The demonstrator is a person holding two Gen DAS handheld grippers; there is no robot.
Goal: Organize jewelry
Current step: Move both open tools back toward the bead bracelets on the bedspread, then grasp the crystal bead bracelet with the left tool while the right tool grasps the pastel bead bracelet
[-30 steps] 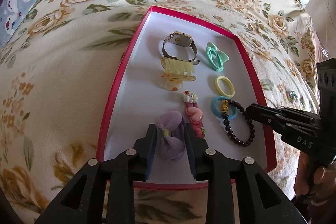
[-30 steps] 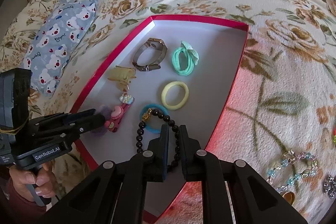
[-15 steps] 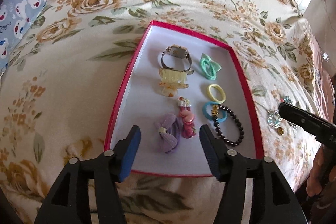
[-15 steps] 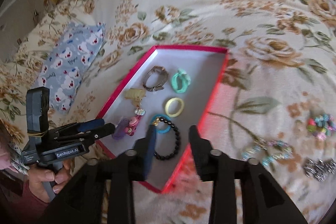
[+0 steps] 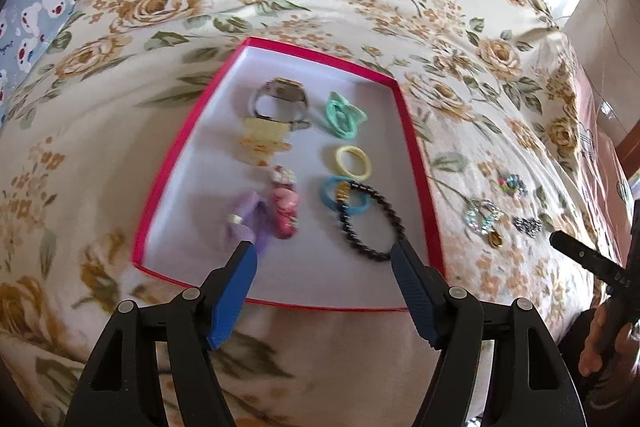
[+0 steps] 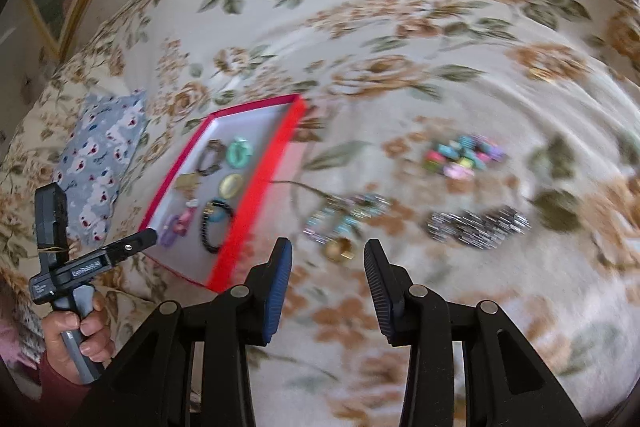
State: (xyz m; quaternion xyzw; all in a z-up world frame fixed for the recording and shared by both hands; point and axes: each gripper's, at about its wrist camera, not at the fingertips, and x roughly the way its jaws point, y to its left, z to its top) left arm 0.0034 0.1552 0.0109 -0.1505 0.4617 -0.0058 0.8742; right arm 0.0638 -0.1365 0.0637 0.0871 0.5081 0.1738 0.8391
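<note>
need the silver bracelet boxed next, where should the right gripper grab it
Judging from the blurry right wrist view, the silver bracelet lies flat in a long bunched heap on the bedspread. Bring the open right gripper straight down and pinch across the narrow width at mid-length.

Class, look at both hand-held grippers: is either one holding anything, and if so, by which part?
Nothing is held. The left hand-held gripper and the right hand-held gripper are both open and empty.

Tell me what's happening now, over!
Left gripper open, empty, above red box. Right gripper open, empty, above pale blue bracelet on blanket. Nothing blocking.
</note>
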